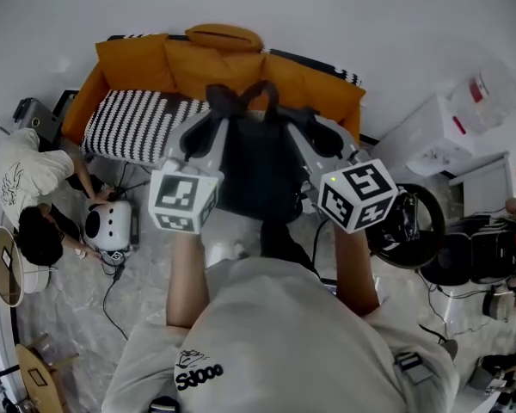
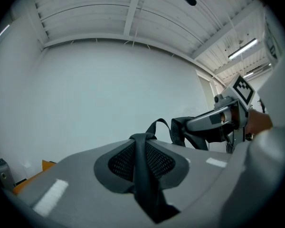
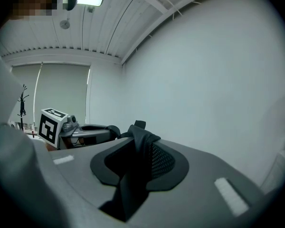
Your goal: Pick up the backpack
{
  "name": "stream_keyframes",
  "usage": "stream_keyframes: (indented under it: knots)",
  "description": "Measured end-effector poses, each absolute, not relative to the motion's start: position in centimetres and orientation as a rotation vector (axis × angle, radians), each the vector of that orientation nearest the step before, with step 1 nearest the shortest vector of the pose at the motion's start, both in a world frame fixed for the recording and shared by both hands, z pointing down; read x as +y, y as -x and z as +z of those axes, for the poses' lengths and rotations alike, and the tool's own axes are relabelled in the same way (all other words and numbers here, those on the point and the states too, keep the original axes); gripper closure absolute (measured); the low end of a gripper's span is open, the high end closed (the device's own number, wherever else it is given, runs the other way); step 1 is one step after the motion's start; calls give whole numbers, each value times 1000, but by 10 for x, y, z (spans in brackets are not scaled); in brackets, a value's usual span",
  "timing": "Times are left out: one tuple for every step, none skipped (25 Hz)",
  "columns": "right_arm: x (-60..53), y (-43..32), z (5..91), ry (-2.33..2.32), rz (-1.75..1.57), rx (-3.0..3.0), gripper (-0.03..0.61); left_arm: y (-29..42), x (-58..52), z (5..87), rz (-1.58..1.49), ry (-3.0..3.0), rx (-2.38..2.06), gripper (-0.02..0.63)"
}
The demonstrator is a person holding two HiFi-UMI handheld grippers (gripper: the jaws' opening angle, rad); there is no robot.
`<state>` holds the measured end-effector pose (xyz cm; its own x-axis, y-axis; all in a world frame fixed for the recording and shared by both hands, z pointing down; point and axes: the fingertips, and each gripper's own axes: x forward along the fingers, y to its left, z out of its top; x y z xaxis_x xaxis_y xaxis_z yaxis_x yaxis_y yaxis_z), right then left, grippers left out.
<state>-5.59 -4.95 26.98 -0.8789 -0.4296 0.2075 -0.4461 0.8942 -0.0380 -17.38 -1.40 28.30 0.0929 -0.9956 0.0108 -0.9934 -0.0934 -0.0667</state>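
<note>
A dark backpack (image 1: 256, 169) hangs in the air in front of me, held up by its two shoulder straps. My left gripper (image 1: 213, 108) is shut on the left strap (image 2: 143, 179), which runs as a black band across the jaw's mesh pad. At the other side, my right gripper (image 1: 285, 117) is shut on the right strap (image 3: 132, 175). In the left gripper view the right gripper (image 2: 206, 122) shows with bunched strap at its tip. The right gripper view shows the left gripper (image 3: 88, 129) the same way. The bag's carry loop (image 1: 260, 93) stands up between the two grippers.
An orange sofa (image 1: 301, 80) with a striped black-and-white cushion (image 1: 138, 120) stands behind the bag against the wall. A person (image 1: 30, 200) sits on the floor at left beside a white device (image 1: 107, 224) and cables. A black wheel (image 1: 413, 224), white boxes (image 1: 430, 144) and gear crowd the right.
</note>
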Motion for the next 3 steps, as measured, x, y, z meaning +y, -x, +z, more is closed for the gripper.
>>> stream_keyframes:
  knots:
    - [-50, 54, 270, -674, 128, -2866, 492, 172, -15, 283, -83, 2293, 2082, 546]
    - [-51, 53, 270, -679, 130, -2865, 492, 170, -15, 283, -84, 2296, 2077, 546]
    - [-51, 51, 270, -683, 132, -2864, 492, 169, -16, 282, -84, 2300, 2073, 546]
